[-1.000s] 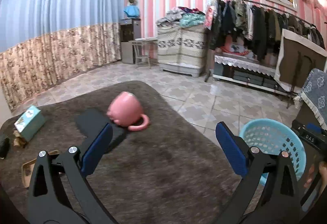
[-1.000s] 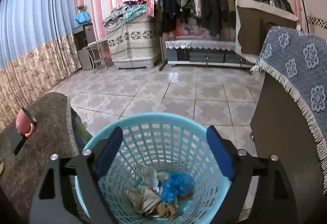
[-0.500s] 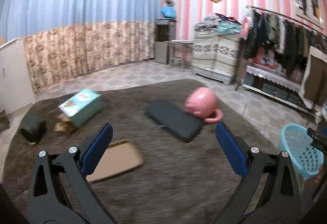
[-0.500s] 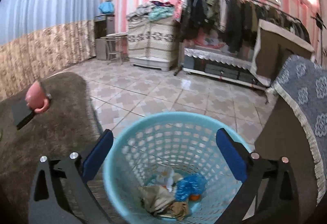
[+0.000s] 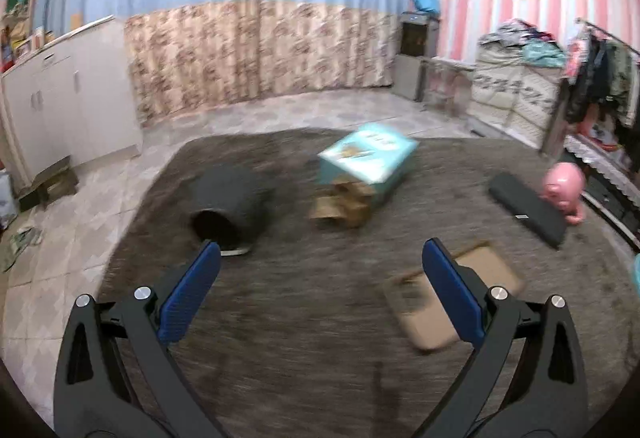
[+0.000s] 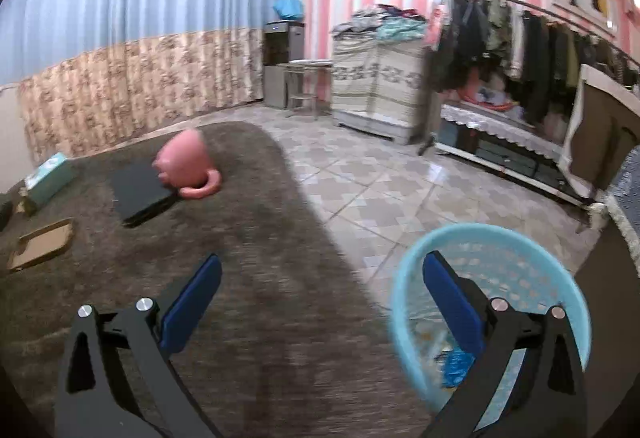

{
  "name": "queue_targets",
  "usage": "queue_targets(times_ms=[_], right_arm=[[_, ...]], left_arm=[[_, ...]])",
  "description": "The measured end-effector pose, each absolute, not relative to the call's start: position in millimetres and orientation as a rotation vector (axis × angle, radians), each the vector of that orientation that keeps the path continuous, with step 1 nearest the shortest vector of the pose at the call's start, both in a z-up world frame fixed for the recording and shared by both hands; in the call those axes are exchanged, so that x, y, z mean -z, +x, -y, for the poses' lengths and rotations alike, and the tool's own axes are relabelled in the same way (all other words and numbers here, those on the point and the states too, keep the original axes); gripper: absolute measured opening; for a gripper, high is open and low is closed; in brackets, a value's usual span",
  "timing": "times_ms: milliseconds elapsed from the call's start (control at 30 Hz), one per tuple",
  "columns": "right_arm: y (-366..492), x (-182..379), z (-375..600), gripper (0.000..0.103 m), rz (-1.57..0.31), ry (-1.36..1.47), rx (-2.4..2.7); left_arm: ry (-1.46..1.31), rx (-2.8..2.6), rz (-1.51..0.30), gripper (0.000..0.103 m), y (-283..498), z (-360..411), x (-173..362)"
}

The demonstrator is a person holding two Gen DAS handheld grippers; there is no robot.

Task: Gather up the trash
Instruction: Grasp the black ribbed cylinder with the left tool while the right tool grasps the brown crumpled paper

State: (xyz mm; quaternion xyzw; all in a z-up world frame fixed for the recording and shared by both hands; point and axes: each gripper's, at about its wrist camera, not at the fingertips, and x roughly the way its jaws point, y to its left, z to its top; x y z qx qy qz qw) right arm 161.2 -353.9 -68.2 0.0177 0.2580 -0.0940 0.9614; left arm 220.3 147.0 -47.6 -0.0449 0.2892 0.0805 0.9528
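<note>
Left wrist view has swung a lot since a second ago: back then the pink mug and the blue basket filled it, now the left gripper (image 5: 320, 278) looks across the brown rug (image 5: 304, 350) at stuff that was off at the edge before. Landmark is the teal box (image 5: 366, 158): crumpled brown paper (image 5: 340, 204) lies right against its near side, a dark pot (image 5: 232, 206) on its side sits to its left, a flat cardboard piece (image 5: 452, 302) lies nearer the camera and to the right, and the pink mug (image 5: 566, 186) is far right of it beside a black case (image 5: 528, 212). Jaws wide apart, nothing between them.

Right gripper (image 6: 320, 290) has turned away too; the blue basket (image 6: 404, 302), dead centre earlier, now sits under its right finger, trash inside. Also spread wide, holding nothing, hovering above the rug edge.
</note>
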Motion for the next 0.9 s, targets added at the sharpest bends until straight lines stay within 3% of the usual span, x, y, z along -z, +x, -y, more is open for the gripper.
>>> queue_targets(times_ms=[400, 900], right_arm=[[202.2, 69.3, 269.0, 0.098, -0.587, -0.026, 0.039], [265.6, 58.6, 119.1, 0.098, -0.605, -0.050, -0.153]], left_arm=[[-0.086, -0.260, -0.647, 0.098, 284.1, -221.4, 73.0], [-0.064, -0.247, -0.715, 0.097, 302.0, -217.0, 98.0]])
